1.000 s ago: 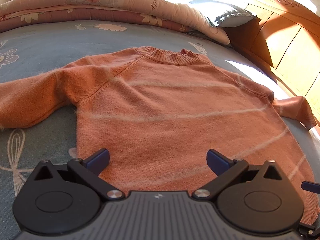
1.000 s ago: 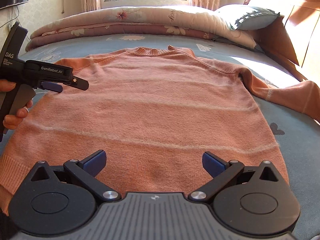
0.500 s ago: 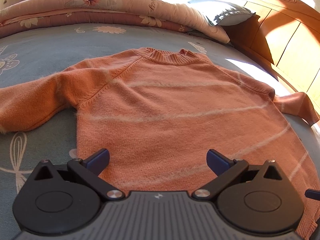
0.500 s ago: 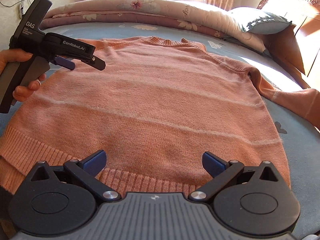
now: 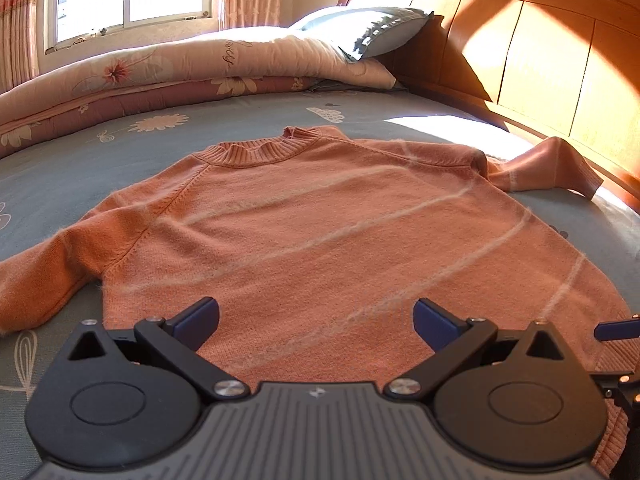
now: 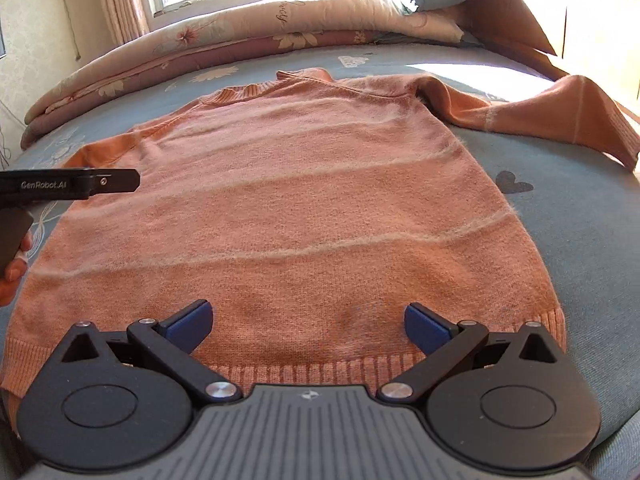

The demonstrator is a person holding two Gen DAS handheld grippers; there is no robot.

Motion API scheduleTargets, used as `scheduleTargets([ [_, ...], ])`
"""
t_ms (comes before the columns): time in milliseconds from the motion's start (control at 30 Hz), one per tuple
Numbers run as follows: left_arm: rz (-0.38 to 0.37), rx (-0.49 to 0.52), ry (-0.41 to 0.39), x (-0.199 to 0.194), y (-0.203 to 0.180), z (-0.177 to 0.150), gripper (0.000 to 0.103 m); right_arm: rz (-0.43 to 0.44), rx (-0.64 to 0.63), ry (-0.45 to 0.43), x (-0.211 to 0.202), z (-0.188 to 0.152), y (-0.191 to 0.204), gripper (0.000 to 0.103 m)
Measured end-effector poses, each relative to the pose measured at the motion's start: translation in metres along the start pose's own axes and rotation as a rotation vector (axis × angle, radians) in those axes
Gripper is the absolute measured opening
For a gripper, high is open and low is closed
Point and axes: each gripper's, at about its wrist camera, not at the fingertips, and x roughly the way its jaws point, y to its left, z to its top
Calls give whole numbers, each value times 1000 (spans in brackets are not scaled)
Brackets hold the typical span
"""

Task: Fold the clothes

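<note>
An orange sweater [image 6: 296, 200] with thin pale stripes lies flat and face up on the blue-grey bedsheet [image 6: 592, 240]. Its collar [image 5: 260, 150] points toward the folded floral quilt [image 5: 168, 76] at the far side of the sweater, and its ribbed hem [image 6: 352, 368] is at the near side. One sleeve [image 5: 44, 276] lies spread on the sheet at the left of the sweater body. The other sleeve [image 6: 532, 116] is bunched at the right, near the wooden headboard [image 5: 540, 64].

The left gripper [image 5: 316, 322] is wide open, with the two blue pads far apart. It holds nothing and is above the lower left part of the sweater; I cannot tell if it touches the knit. In the right wrist view its black side [image 6: 68, 186] comes in over the left edge of the sweater, with a hand [image 6: 14, 268] on the handle.

The right gripper [image 6: 308, 324] is also wide open and empty. It is just above the hem, near the middle of the sweater.
</note>
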Motion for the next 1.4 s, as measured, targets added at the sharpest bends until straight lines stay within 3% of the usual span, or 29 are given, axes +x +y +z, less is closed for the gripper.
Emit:
scheduleTargets([
  [200,-32,3,52,11,-16,-3,102,14,72,-54,-18,7,-38,103],
  [300,-57,-11,72,18,-23,-3,102,51,167,-104,-26,18,-69,103],
  [400,-57,-10,109,29,-28,-3,102,116,299,-42,-15,19,-99,103],
  [500,-36,-2,137,38,-31,-6,102,132,348,-35,-20,17,-118,103],
  [567,-32,-8,131,39,-30,-7,102,101,369,-63,-31,24,-126,103],
  [667,-67,-33,115,35,-30,-5,102,190,436,-103,-37,34,-137,103],
  [767,-95,-35,110,34,-32,-6,102,256,448,-72,-24,37,-132,103],
  [867,-80,10,113,36,-36,-11,102,235,428,0,-4,36,-126,103],
  [967,-64,53,109,38,-40,-14,102,231,423,-16,-4,42,-131,103],
  [1067,-59,71,100,40,-42,-15,102,192,407,-84,-13,66,-147,101],
  [1167,-64,80,89,40,-41,-17,102,104,363,-174,-17,98,-177,93],
  [1300,-61,83,82,42,-42,-18,102,-101,340,-273,-10,122,-232,80],
  [1400,-57,93,71,44,-43,-19,102,-259,270,-276,7,124,-264,79],
])
